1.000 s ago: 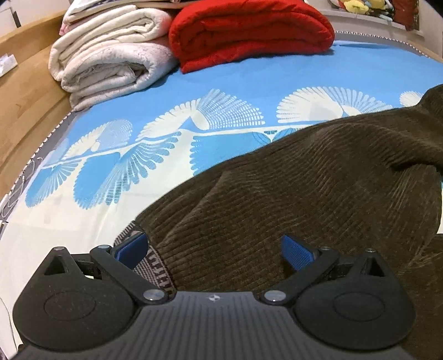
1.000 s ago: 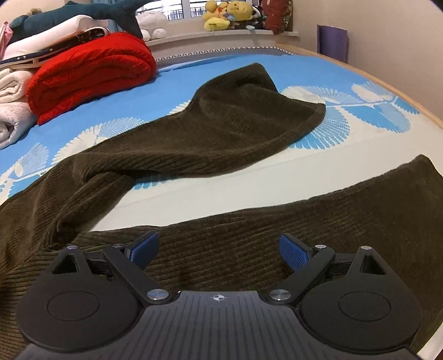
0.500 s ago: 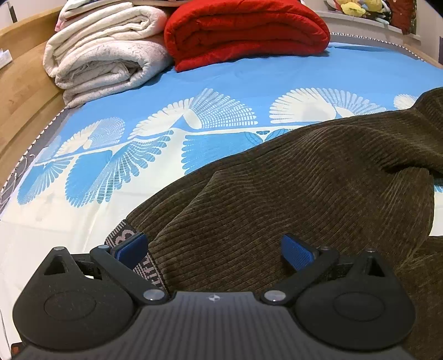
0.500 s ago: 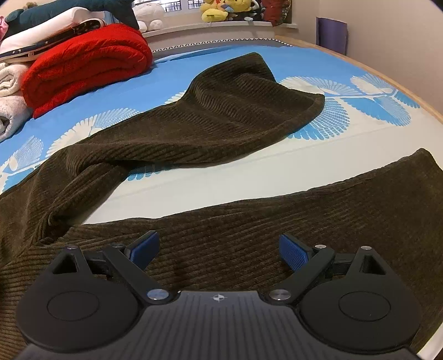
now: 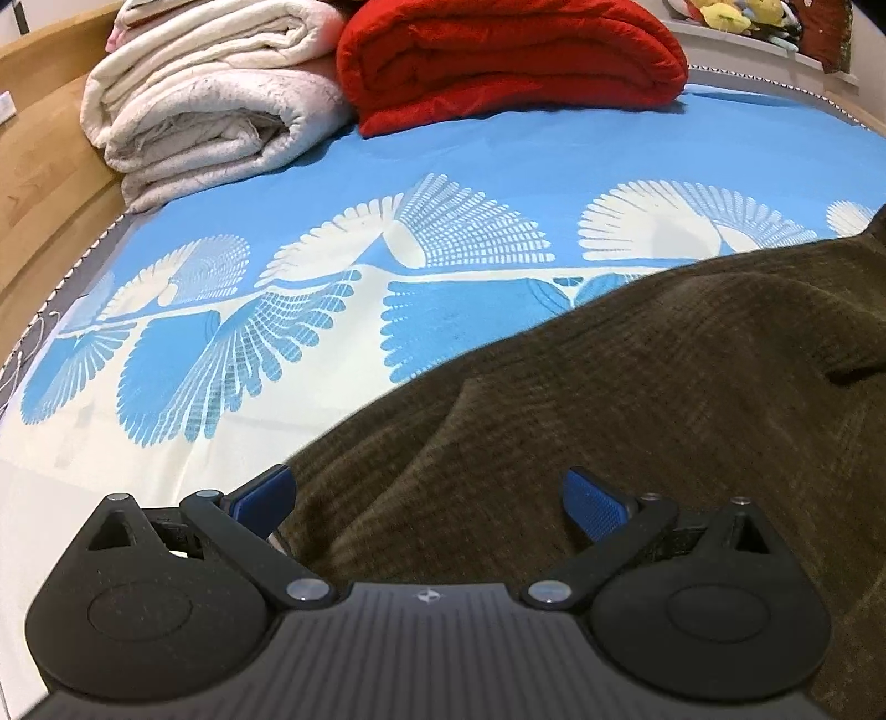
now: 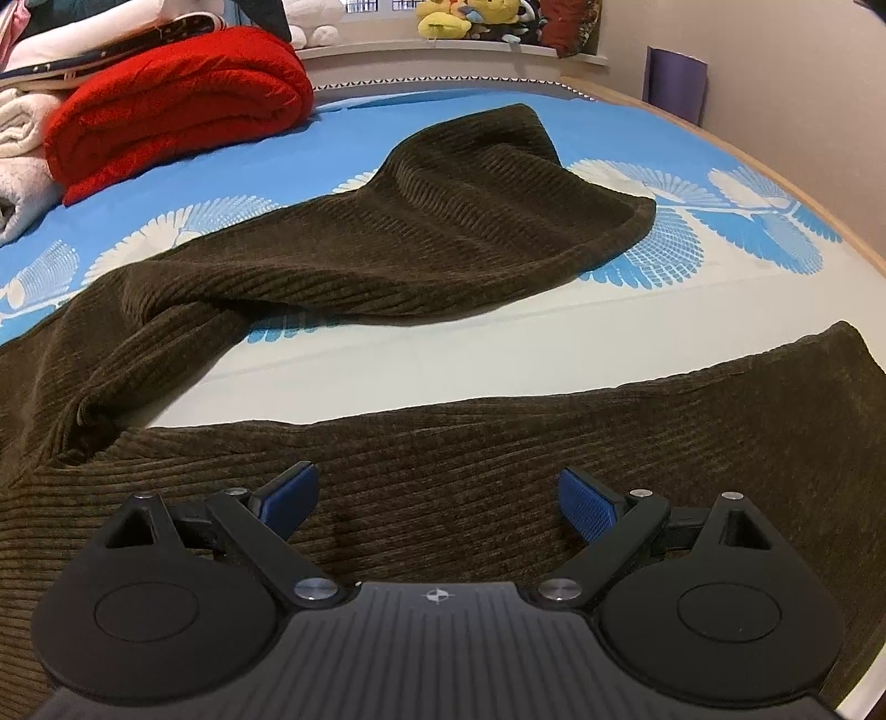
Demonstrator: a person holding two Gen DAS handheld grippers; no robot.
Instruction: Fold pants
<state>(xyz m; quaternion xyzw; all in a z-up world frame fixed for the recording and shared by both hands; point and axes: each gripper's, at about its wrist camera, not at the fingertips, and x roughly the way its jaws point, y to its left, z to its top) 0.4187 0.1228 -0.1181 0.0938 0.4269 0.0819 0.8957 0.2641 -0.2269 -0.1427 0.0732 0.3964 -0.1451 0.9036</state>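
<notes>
Far to my left on the bed (image 5: 498, 166), a stack of folded white blankets (image 5: 221, 111) sits against the wooden side rail (image 5: 39, 166), and just beside it, touching, lies a folded red blanket (image 5: 509, 61). Nearer, the blue and cream fan-patterned sheet (image 5: 332, 310) runs bare up to the edge of the brown corduroy pants (image 5: 637, 399), which spread across the bed from my left view into my right. My left gripper (image 5: 426, 495) hovers low over the waist end of the pants, jaws released and spread wide, with its left blue pad (image 5: 263, 493) at the fabric's edge and the right pad over the cloth; I cannot tell whether either pad touches it. In my right view the pants (image 6: 443, 232) lie unfolded with the two legs apart: the far leg angles toward the window ledge, rumpled where it joins the seat, and the near leg stretches rightward toward the bed's edge, a strip of cream sheet between them. My right gripper (image 6: 437, 495) sits over the near leg, jaws likewise released and wide, gripping nothing. Plush toys (image 6: 459, 16) line the ledge beyond.
</notes>
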